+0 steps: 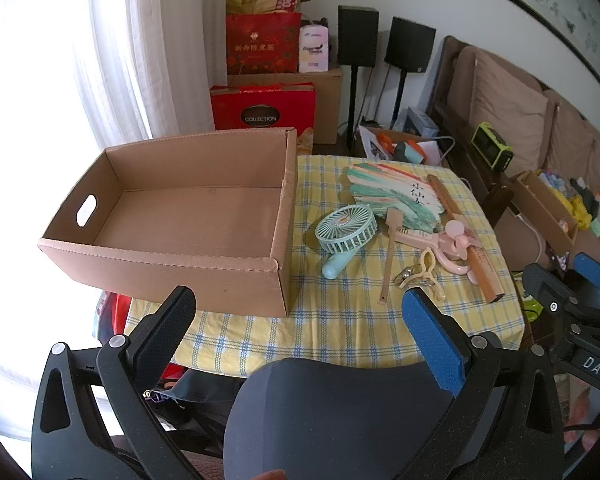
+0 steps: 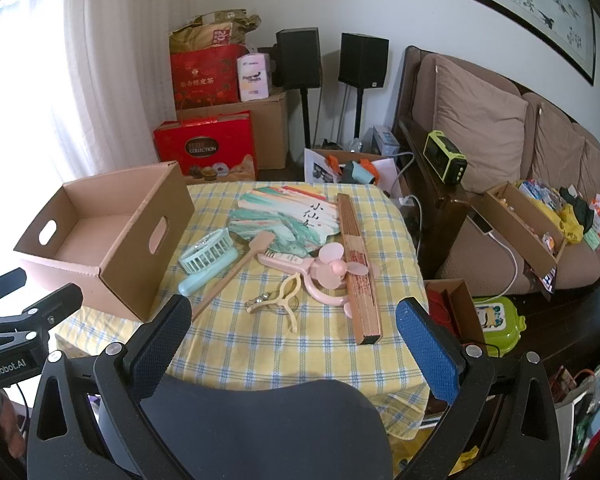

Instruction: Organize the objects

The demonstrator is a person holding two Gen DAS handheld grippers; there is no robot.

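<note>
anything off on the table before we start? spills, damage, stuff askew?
No spills or damage visible. The cardboard box sits askew and overhangs the table's left edge. Beside it the items lie in a loose overlapping pile: the pink handheld fan on the folded wooden fan, the teal handheld fan against the painted paddle fan.

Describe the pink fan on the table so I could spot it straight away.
Start at the open cardboard box on the yellow checked tablecloth, then look right, past the mint-green handheld fan. The pink fan lies against the long folded wooden fan. Unlike the mint one's caged blades, its soft pink blades are bare.
</note>
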